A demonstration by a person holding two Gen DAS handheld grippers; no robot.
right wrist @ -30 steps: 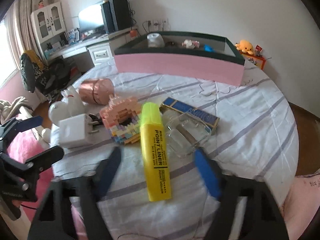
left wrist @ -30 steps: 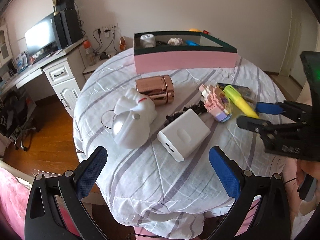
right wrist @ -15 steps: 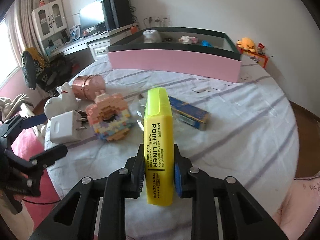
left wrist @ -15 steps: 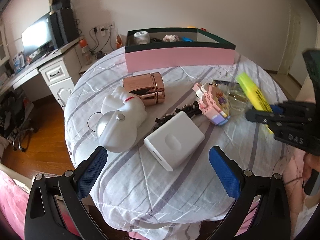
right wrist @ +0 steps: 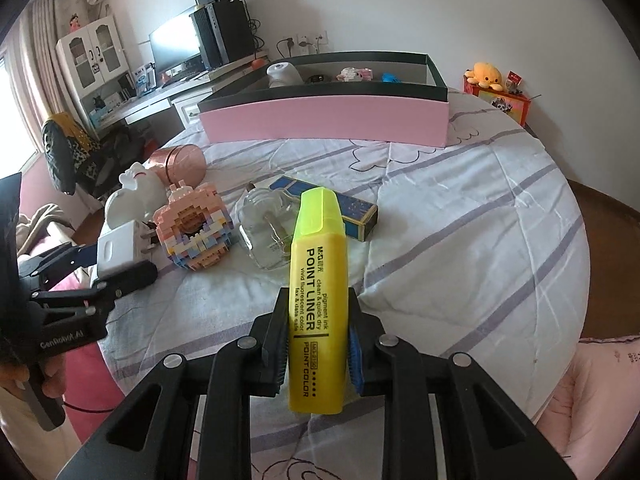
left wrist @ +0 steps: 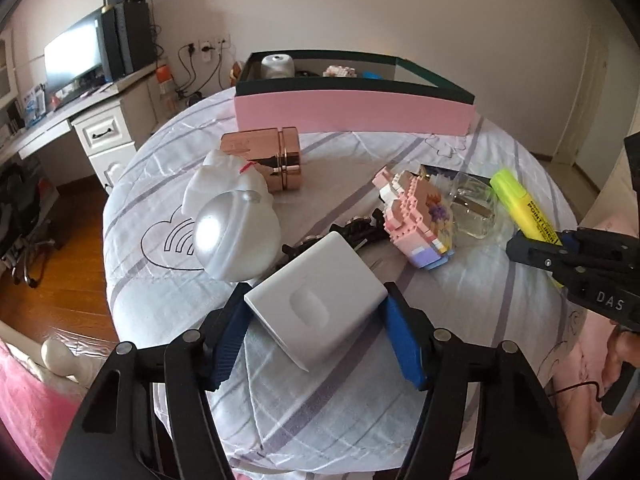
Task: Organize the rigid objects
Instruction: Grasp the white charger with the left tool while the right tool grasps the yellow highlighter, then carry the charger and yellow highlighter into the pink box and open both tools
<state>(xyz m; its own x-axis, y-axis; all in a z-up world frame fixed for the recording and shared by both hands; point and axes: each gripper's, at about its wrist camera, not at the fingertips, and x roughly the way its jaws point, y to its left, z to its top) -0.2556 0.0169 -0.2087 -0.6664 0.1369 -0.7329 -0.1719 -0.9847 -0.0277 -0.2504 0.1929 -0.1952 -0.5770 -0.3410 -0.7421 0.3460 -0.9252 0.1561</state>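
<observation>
My left gripper (left wrist: 316, 298) straddles a white charger block (left wrist: 316, 320) near the table's front edge. Its jaws are closing, and both blue pads touch the block's corners. In the right wrist view the left gripper (right wrist: 116, 256) has the charger (right wrist: 116, 246) between its fingers. My right gripper (right wrist: 318, 308) is shut on a yellow highlighter (right wrist: 320, 280), which stands cap forward above the cloth. In the left wrist view the highlighter (left wrist: 516, 200) sticks out of the right gripper (left wrist: 536, 244). A pink box with a dark rim (left wrist: 352, 112) sits at the far side and holds several small items.
On the striped cloth lie a white figurine (left wrist: 232, 232), a copper jar (left wrist: 268, 156), a pink brick model (left wrist: 416, 216), a clear glass bottle (left wrist: 474, 212), a dark chain (left wrist: 356, 228) and a blue box (right wrist: 352, 212). A desk with a monitor (left wrist: 76, 60) stands to the left.
The left gripper came forward over the white charger and its wide jaws closed in onto it. The right gripper shut on the highlighter and lifted it off the cloth.
</observation>
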